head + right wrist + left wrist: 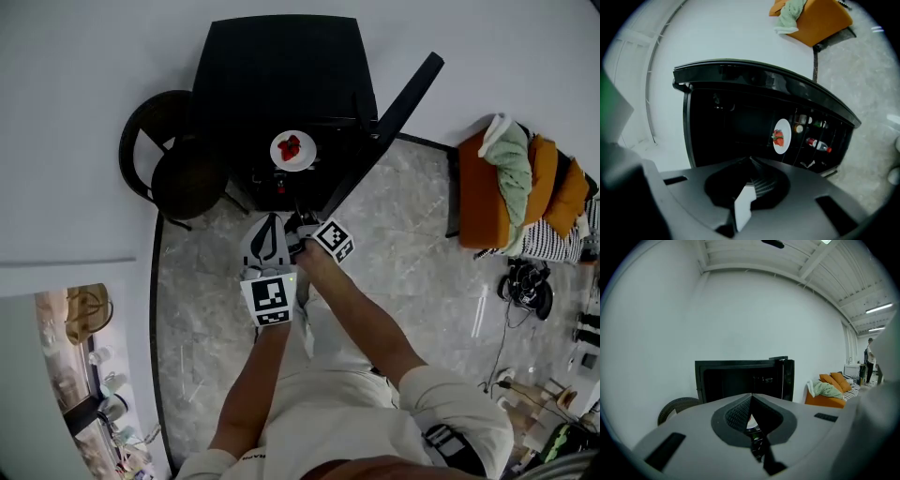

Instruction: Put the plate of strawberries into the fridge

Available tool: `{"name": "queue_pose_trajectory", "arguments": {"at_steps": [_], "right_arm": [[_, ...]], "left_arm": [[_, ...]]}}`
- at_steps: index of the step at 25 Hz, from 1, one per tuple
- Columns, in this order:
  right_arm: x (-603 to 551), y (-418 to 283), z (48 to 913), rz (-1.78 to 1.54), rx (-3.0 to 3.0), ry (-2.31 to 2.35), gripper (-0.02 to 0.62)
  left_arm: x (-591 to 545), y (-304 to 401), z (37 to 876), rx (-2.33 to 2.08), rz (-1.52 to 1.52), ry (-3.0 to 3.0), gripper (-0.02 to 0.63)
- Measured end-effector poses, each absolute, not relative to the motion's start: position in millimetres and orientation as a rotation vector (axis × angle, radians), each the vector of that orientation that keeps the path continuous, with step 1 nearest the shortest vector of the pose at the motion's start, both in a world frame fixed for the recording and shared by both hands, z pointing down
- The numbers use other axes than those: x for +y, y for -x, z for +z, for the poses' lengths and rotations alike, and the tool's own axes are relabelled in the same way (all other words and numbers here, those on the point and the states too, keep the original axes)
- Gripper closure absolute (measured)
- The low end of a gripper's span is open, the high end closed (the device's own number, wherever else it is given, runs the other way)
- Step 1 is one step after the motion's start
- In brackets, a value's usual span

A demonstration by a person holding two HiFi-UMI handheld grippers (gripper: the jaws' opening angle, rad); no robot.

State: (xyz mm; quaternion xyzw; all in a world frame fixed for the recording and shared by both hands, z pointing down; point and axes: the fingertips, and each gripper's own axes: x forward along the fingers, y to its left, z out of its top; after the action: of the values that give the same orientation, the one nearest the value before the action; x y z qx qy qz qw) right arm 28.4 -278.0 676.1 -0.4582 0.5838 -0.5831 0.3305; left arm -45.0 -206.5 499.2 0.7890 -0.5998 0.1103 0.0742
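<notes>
Since the plate of strawberries sits in the fridge dead ahead, my left claw and right claw are both pressed shut and empty, door nearer the right one.

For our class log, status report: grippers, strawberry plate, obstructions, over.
Left gripper shut, empty; right gripper shut, empty. Round white plate of red strawberries sits inside the black fridge. Fridge door open; nothing between grippers and plate.
</notes>
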Motion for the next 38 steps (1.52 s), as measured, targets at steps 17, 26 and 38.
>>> {"name": "queue_pose_trajectory", "arguments": {"at_steps": [17, 26, 38], "right_arm": [[-239.6, -40.5, 566.2, -1.500, 1.603, 1.111, 0.583], [-233.2, -43.3, 511.9, -1.385, 1.725, 1.093, 0.583], [-211.2, -39.7, 452.8, -1.228, 1.965, 1.073, 0.583]], "left_arm": [[-186.0, 32.5, 443.9, -1.708, 0.322, -2.428, 0.603], [-184.7, 35.4, 414.2, -1.726, 0.280, -2.452, 0.603], [-177.2, 29.3, 387.0, -1.709, 0.243, -2.521, 0.603]]}}
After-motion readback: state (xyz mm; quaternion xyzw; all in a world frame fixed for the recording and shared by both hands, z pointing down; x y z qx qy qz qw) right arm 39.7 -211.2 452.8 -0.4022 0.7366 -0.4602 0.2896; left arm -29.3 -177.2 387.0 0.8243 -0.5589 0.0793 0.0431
